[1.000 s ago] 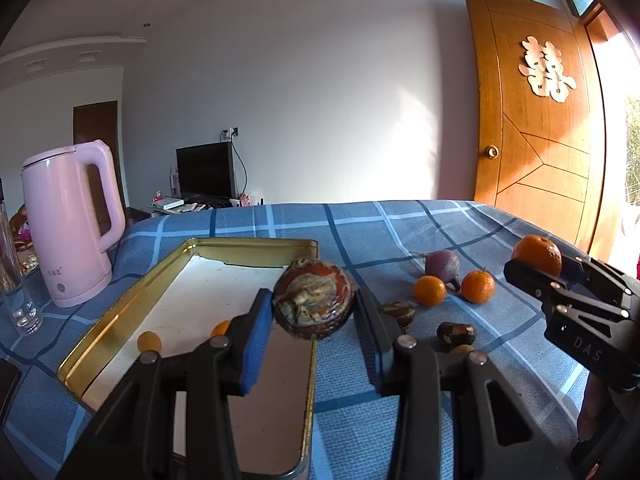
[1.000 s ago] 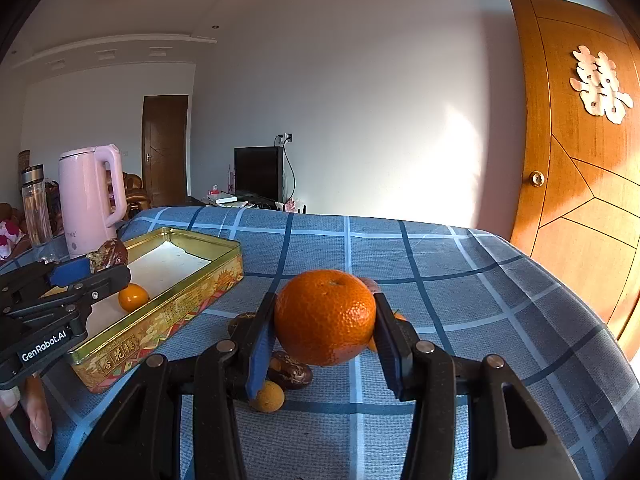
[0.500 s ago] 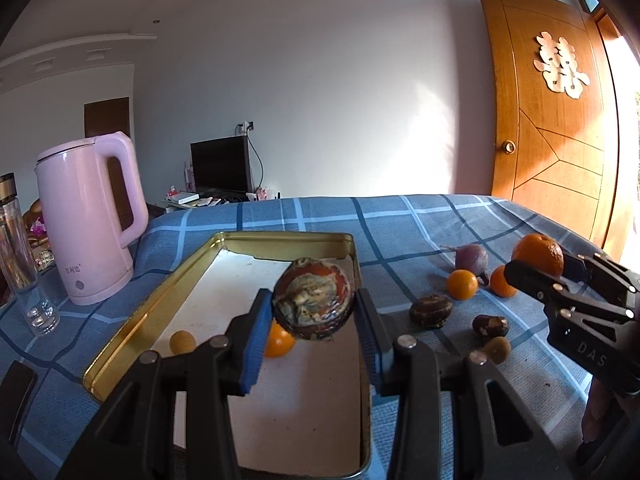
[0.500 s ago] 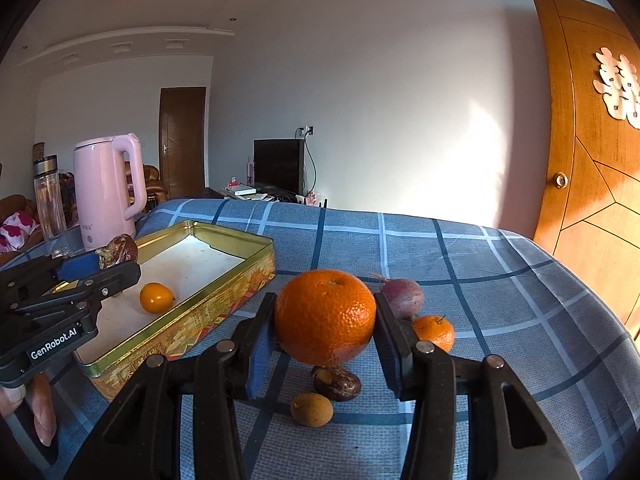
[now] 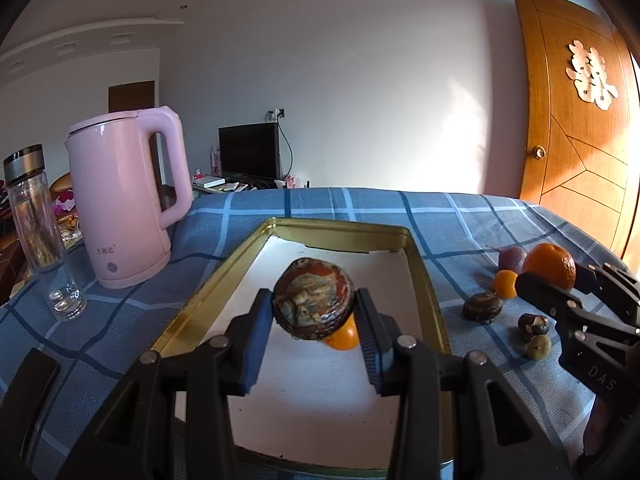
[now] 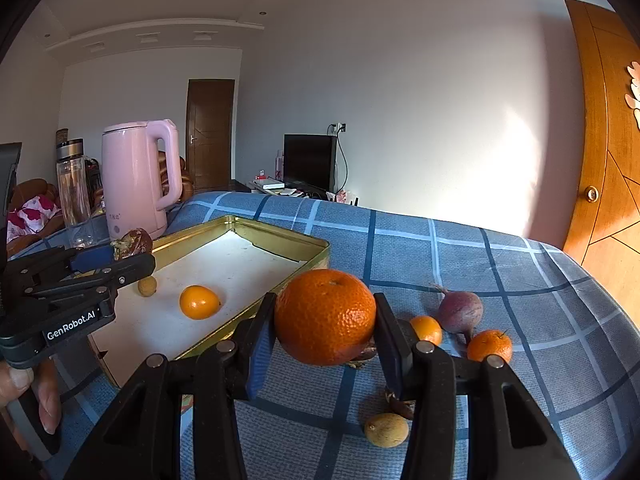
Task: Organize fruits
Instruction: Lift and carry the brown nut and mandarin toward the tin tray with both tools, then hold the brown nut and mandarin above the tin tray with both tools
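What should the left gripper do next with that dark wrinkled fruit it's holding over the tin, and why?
Probably lower it a little and release. The left gripper is shut on the dark wrinkled fruit above the gold tin's white floor, where a small orange fruit already lies. Setting it down on bare floor beside that orange would avoid dropping one fruit onto another.

We read "GenRobot.AI" on the left gripper | "DAS" on the right gripper | kettle label illegible | double-happiness sign on door
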`<state>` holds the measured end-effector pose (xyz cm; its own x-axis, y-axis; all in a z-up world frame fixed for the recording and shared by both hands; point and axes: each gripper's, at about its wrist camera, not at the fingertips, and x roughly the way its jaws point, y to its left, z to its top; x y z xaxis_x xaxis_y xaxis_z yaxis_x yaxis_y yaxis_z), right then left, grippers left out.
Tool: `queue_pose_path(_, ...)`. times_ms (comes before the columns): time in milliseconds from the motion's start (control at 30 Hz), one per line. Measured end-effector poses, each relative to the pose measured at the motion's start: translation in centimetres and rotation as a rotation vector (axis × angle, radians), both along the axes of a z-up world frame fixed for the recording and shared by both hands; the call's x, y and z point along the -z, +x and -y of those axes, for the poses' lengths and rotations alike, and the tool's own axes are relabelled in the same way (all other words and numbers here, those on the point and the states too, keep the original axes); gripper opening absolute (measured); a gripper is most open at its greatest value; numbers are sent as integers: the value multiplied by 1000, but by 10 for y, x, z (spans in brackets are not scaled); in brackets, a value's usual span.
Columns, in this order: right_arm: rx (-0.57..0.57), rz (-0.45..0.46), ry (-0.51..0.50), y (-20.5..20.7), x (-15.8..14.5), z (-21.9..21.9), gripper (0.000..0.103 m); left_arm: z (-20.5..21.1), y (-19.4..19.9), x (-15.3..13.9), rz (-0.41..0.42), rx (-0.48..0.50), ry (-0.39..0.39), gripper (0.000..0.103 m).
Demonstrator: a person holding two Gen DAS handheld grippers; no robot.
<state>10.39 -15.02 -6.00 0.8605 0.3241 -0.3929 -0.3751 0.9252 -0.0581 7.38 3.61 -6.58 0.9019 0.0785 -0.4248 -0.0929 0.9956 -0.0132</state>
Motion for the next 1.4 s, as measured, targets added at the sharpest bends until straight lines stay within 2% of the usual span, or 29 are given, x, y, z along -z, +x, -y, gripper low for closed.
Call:
queue_pose_path(367,-63,-12,-10,7,1,-27,48,-27,4,3,-24,-51,-15,43)
queue_pose_path(833,-180,-17,-34,8,3,-64,48,-52,14,11,-102,-82,-46,43)
queue_pose_path(1133,-273,-63,-53,11,7,-75,48,-51,17,12,-131,-90,-29,43)
queue_pose_path(1400,-293,-116,-53,19,9,-77,48,-52,21,15,-160,-88,-28,43)
